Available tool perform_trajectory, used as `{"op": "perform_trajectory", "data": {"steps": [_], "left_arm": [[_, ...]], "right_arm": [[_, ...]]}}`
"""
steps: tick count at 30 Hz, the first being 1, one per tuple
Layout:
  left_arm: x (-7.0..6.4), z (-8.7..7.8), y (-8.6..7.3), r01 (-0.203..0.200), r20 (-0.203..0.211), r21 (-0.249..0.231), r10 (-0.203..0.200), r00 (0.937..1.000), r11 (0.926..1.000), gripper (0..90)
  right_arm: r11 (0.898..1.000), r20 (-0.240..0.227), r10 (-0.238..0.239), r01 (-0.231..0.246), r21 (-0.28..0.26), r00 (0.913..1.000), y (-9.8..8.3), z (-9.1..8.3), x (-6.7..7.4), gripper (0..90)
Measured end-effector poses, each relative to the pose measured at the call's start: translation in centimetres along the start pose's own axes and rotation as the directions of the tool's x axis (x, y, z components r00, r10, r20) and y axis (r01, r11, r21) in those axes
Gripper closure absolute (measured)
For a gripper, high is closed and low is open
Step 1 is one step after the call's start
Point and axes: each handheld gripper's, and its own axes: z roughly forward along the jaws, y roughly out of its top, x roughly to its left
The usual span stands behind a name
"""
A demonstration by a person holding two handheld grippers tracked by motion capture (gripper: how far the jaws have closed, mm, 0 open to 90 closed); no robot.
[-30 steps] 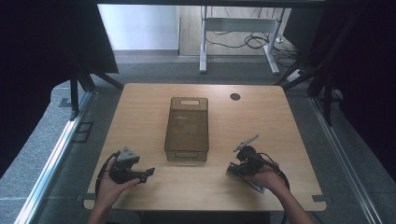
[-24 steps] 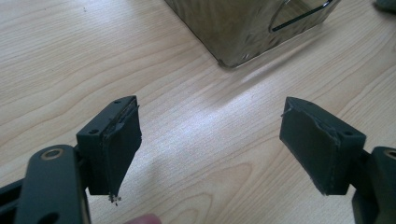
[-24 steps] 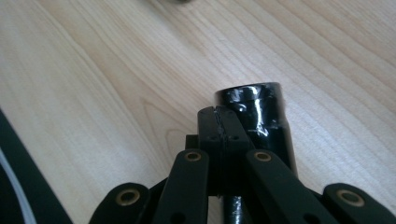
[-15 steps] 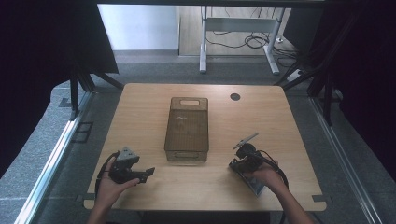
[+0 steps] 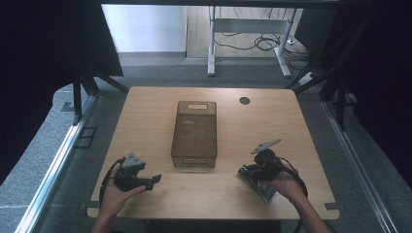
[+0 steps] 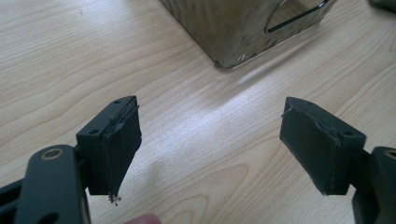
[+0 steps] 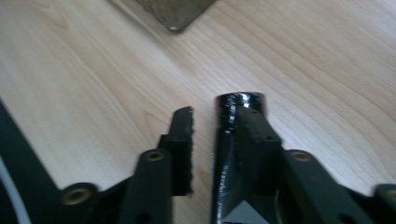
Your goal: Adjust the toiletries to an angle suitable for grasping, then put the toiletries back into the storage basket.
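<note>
Bin beyond right claw

- Wooden table, pale grain.
- Smoky translucent bin on it, ahead of both grippers' fingertips.
- Dark flat packet lies by right fingers.

2 grippers flank brown bin (table).
</note>
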Motion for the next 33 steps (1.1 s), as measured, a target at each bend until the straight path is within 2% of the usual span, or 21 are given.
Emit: {"op": "perform_trajectory", "data": {"steps": [7,13,17,21,26,33], "left_arm": [[0.0,-0.2,0.0,0.001,-0.003,-0.005,-0.001,1.0,1.0,20.8],[0.2,-0.3,0.0,0.005,-0.004,-0.01,-0.005,1.0,0.9999,20.8],[0.2,-0.4,0.0,0.005,-0.004,-0.01,-0.006,1.0,0.9999,20.8],[0.1,-0.3,0.0,0.005,-0.001,-0.01,-0.005,1.0,0.9999,20.8],[-0.1,-0.3,0.1,-0.002,0.009,-0.012,0.002,1.0,0.9999,20.7],[0.0,-0.1,0.0,0.0,0.003,-0.005,0.0,1.0,1.0,20.8]], "right_arm": [[0.999,0.056,0.031,-0.03,-0.024,0.9979,-0.5,-0.8,-0.3,48.3],[0.998,0.086,0.061,-0.059,-0.024,0.9944,-1.1,-1.2,-0.8,42.8],[0.998,0.11,0.067,-0.067,-0.001,0.9916,-1.5,-1.0,-1.1,39.7],[0.997,0.115,0.079,-0.082,0.015,0.9902,-1.7,-0.9,-1.2,37.9],[0.994,0.133,0.081,-0.091,0.068,0.9878,-1.8,-0.5,-1.2,35.2],[0.988,0.128,0.069,-0.086,0.13,0.9894,-1.9,0.9,-1.0,32.4]]}}
